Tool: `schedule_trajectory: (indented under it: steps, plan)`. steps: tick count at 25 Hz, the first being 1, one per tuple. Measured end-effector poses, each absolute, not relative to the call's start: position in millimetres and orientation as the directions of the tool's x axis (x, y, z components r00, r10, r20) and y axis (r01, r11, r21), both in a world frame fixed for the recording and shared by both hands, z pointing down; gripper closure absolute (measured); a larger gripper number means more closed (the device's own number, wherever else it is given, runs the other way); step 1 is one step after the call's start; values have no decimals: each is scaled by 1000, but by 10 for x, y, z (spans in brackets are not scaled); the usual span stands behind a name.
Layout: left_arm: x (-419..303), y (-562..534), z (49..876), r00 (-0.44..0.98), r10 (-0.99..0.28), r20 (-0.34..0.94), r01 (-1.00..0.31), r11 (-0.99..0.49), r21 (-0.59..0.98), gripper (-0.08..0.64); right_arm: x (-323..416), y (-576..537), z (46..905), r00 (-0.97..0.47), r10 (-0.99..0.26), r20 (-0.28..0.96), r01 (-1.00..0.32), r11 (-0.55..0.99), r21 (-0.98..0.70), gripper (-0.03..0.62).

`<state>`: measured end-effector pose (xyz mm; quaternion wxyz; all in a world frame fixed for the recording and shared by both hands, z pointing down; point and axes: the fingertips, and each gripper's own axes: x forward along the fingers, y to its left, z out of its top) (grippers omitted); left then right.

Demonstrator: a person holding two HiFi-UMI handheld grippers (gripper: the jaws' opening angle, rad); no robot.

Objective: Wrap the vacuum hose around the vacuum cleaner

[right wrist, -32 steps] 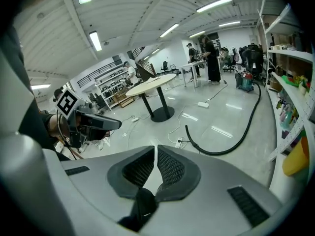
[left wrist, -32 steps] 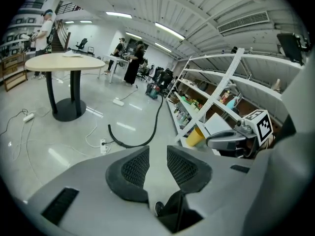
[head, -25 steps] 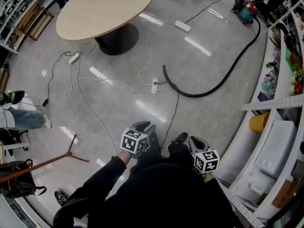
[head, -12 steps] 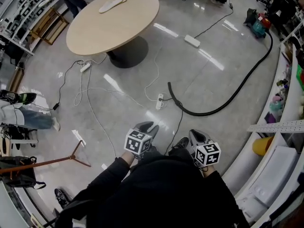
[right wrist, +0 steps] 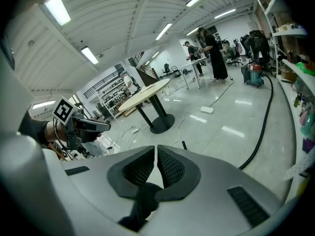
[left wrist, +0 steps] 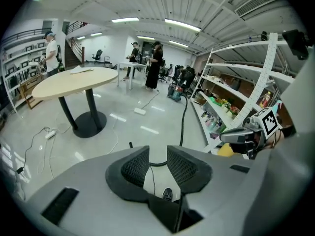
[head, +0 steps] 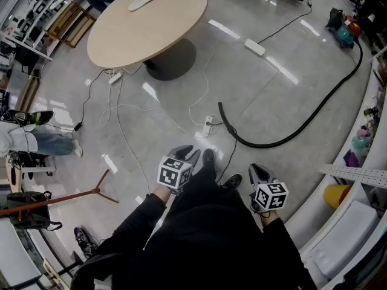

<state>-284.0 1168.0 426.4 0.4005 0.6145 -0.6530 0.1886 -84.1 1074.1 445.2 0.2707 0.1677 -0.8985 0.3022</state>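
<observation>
A: Both claws empty?

B: Yes. The left claw (head: 186, 154) stands partly open, with only floor between its jaws. The right claw (head: 257, 171) is closed almost tight on nothing.

A: And the vacuum hose?

B: The vacuum hose (head: 266, 144) lies in a long curve on the floor (head: 290, 95), well ahead of both claws. It runs from the vacuum cleaner (head: 343, 32) at far right to a free end near a power strip (head: 207, 125).

A: How will it handle?

B: Probably light and springy. It should bend readily but want to uncoil. I'd grip just behind the free end, then feed it round the body.

Downward and forward views, shared hose (head: 260, 145)
</observation>
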Motion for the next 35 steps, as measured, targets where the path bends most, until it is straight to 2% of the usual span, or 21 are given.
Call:
schedule_trajectory:
  steps: [8, 12, 20, 31, 32, 33, 35]
  plan:
    - [-3309, 10977, 4827, 158, -597, 786, -955, 111, 277, 437, -1060, 10293, 4631, -732, -172, 660, -553, 715, -428, 561]
    - [-3599, 10556, 5326, 175, -520, 836, -970, 54, 236, 437, -1264, 9985, 4676, -688, -180, 703, -594, 696, -404, 561]
    - [-4136, 9883, 6169, 242, -418, 875, -970, -75, 232, 436, -1951, 9403, 4927, -647, -206, 734, -561, 781, -275, 561]
    - [-4532, 9282, 7386, 169, -358, 918, -985, -17, 174, 437, -2278, 9203, 6281, -686, -65, 725, -491, 776, -395, 561]
    - [-4533, 9220, 7476, 169, -364, 916, -985, -29, 170, 455, -2271, 9151, 6389, -685, -69, 725, -494, 775, -394, 561]
    - [-4527, 9165, 7555, 172, -375, 911, -985, -48, 166, 520, -2258, 9104, 6493, -684, -75, 725, -502, 770, -394, 561]
    - [-4517, 9097, 7712, 173, -395, 902, -985, -78, 155, 520, -2226, 9036, 6700, -686, -88, 723, -523, 751, -405, 561]
